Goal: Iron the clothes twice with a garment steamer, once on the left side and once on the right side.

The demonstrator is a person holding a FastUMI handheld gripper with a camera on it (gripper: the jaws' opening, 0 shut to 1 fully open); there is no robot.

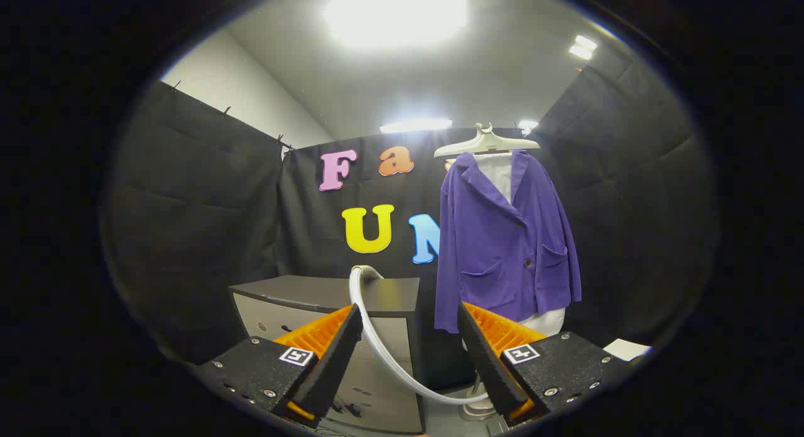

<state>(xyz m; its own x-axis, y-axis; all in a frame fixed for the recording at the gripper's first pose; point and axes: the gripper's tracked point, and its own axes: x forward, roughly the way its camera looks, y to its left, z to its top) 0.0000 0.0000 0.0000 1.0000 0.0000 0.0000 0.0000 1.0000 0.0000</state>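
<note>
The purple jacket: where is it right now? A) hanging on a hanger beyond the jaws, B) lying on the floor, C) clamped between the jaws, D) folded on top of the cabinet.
A: the purple jacket hangs from a pale hanger over a white garment, beyond the open gripper, whose jaws stand apart and grip nothing.
</note>
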